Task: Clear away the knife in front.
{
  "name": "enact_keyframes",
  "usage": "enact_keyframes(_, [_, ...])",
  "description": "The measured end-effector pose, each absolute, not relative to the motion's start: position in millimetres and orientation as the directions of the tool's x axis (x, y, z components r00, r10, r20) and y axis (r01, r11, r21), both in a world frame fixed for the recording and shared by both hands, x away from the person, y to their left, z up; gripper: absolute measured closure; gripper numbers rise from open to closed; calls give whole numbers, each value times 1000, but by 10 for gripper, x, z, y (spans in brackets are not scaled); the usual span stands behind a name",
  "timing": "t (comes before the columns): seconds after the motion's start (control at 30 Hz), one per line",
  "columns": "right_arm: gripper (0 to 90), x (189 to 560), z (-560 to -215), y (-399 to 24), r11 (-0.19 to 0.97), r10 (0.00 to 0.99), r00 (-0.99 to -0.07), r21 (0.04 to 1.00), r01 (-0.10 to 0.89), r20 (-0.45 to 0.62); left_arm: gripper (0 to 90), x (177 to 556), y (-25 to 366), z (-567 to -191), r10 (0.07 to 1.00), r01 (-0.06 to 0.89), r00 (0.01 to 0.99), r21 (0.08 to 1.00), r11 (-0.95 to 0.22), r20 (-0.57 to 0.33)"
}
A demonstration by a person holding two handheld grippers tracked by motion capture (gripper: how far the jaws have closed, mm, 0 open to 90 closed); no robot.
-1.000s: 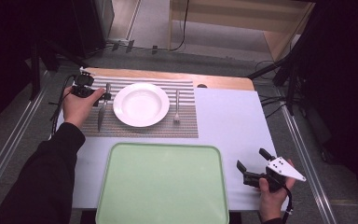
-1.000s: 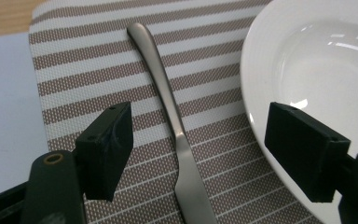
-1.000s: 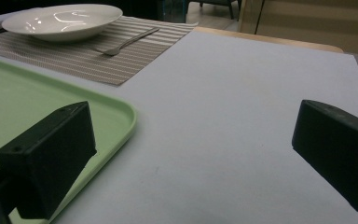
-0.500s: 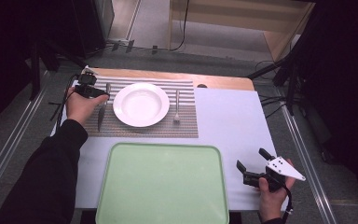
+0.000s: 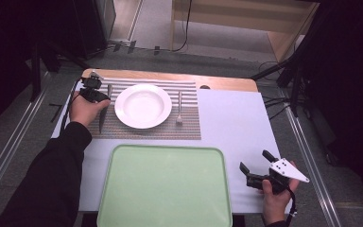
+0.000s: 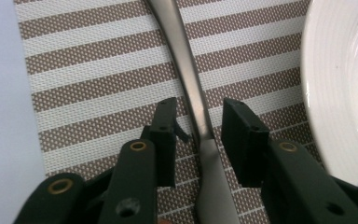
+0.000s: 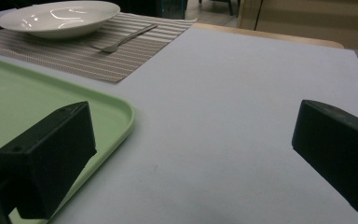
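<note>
A metal knife (image 5: 105, 108) lies on the striped placemat (image 5: 189, 125), just left of the white plate (image 5: 143, 105). My left gripper (image 5: 102, 99) points down over it. In the left gripper view the knife (image 6: 186, 70) runs between the two pads of the left gripper (image 6: 199, 126). The jaws have just been closing, and a thin gap still shows on each side of the knife. A fork (image 5: 179, 109) rests to the right of the plate. Near the table's front right corner my right gripper (image 5: 255, 161) is held wide open, with bare table between its jaws (image 7: 191, 154).
A large pale green tray (image 5: 165, 189) sits at the front centre, its corner (image 7: 116, 112) beside the right gripper. The light tabletop (image 5: 231, 123) lies bare right of the placemat. A wooden strip (image 5: 227, 84) edges the far side.
The left hand has edged slightly toward the knife and its jaws have narrowed around it. The right hand and gripper have not moved.
</note>
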State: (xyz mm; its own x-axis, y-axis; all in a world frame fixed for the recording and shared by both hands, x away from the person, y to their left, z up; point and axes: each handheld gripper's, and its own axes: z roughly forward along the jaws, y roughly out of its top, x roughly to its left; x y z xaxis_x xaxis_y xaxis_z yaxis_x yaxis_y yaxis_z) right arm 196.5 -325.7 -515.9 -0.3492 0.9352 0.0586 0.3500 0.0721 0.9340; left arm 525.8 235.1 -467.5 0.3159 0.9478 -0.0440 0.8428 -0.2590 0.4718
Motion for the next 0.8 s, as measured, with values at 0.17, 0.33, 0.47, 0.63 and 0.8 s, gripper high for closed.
enact_keyframes(0.17, [0,1971,-5161,-3258,73,936,-346,933,351,57,695,5266,2294,-4721,948,842,319,465,-274,-18])
enact_keyframes(0.33, [0,1976,-5162,-3253,73,937,-345,933,353,57,757,5248,2230,-4724,952,842,305,457,-288,39])
enact_keyframes(0.47, [0,1980,-5163,-3254,83,936,-350,933,350,47,776,5271,2229,-4725,959,854,284,449,-263,20])
enact_keyframes(0.63, [0,1975,-5163,-3257,75,936,-347,932,354,56,774,5281,2292,-4729,955,853,296,454,-257,-17])
enact_keyframes(0.8, [0,1984,-5165,-3255,82,935,-352,933,352,50,786,5292,2293,-4724,958,859,287,448,-247,-23])
